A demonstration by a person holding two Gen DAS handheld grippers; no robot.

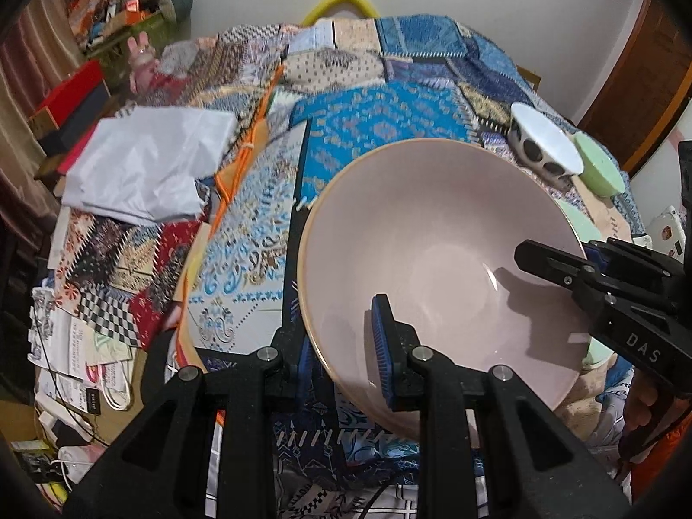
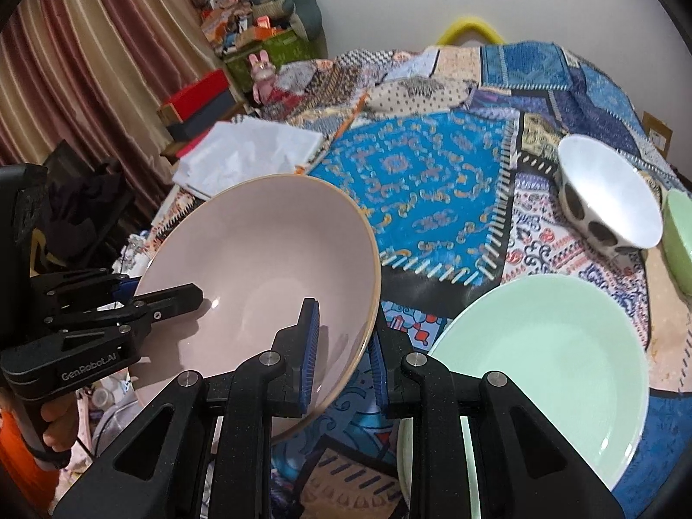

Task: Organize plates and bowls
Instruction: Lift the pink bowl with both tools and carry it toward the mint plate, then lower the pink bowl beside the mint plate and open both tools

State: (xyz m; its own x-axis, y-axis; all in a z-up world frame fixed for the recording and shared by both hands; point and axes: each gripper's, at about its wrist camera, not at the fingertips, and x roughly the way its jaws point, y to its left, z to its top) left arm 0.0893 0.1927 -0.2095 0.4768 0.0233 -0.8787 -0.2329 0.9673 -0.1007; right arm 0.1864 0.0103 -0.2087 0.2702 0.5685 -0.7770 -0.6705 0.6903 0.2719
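Observation:
A large pink bowl point(image 1: 441, 259) is held tilted above the patchwork-covered table; it also shows in the right wrist view point(image 2: 259, 268). My left gripper point(image 1: 346, 354) is shut on its rim, one pad inside and one outside. My right gripper point(image 2: 344, 359) is shut on the opposite rim and shows in the left wrist view point(image 1: 558, 268). A pale green plate point(image 2: 549, 363) lies on the table to the right. A white bowl with dark spots point(image 2: 605, 212) stands behind it, and a green bowl point(image 2: 681, 242) is at the right edge.
A crumpled white sheet point(image 1: 147, 164) lies on the table's left side. Boxes and clutter point(image 2: 194, 104) stand by the curtain on the left. A pink toy rabbit point(image 2: 264, 78) sits at the table's far left edge. Papers and cables point(image 1: 73, 354) lie on the floor.

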